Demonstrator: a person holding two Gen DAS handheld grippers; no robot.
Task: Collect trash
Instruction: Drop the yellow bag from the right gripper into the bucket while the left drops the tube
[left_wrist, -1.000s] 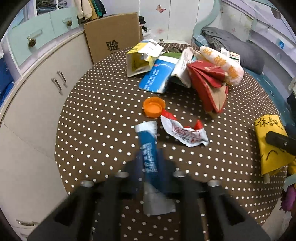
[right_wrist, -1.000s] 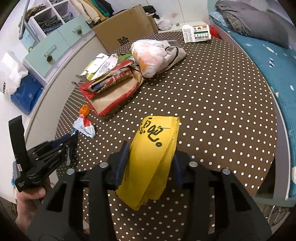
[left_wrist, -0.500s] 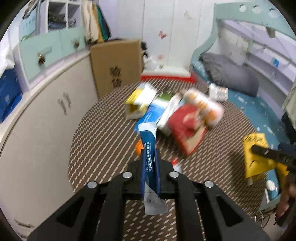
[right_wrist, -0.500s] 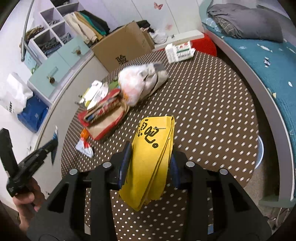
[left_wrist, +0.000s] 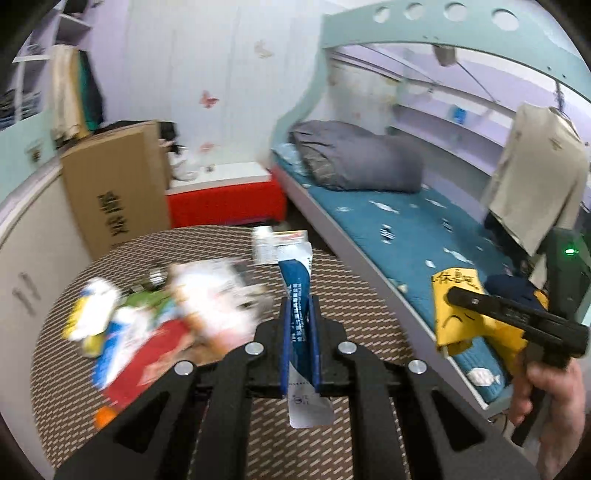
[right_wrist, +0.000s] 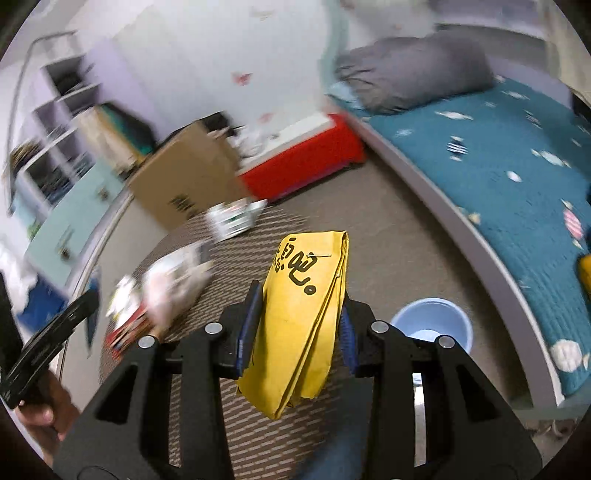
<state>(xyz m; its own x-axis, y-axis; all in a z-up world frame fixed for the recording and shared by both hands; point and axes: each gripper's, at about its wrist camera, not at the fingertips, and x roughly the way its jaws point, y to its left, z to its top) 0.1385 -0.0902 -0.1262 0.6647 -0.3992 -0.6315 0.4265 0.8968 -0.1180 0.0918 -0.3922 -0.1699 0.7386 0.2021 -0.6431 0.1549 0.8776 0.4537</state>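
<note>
Left wrist view.
- Left gripper (left_wrist: 298, 332): jaws closed flat on a blue wrapper (left_wrist: 297, 291), which stands upright between the pads with its white tail hanging below them.
- Table (left_wrist: 362, 306): round, dotted brown cloth. A blurred pile of litter (left_wrist: 159, 317) lies on its left half; a small white box (left_wrist: 275, 243) sits near the far edge. The near right part is bare.
- Right gripper (left_wrist: 476, 301): seen at the right, past the table edge and in front of the bed (left_wrist: 399, 221), carried by a hand (left_wrist: 550, 398); a yellow bag (left_wrist: 458, 310) is clamped in it.
- Step judged: carrying. Both pieces are lifted clear of the table and are being taken to a bin.

Right wrist view.
- Right gripper (right_wrist: 299, 325): jaws partly closed on the folded yellow bag (right_wrist: 306, 314), the pads pressing both its sides; the bag's lower end hangs free.
- Bucket (right_wrist: 432, 325): pale blue, on the floor just right of the gripper, between table and bed; taken to be the bin. It appears empty.
- Left gripper (right_wrist: 51, 339): seen at the left edge, over the table's side.
- Next move judged: the bag is to be brought over the bucket's mouth and let go, then the wrapper likewise.
- Room: open floor (right_wrist: 399, 236) lies between table edge and bed frame; the bucket stands in that lane, with the bed rail close on its right.
</note>
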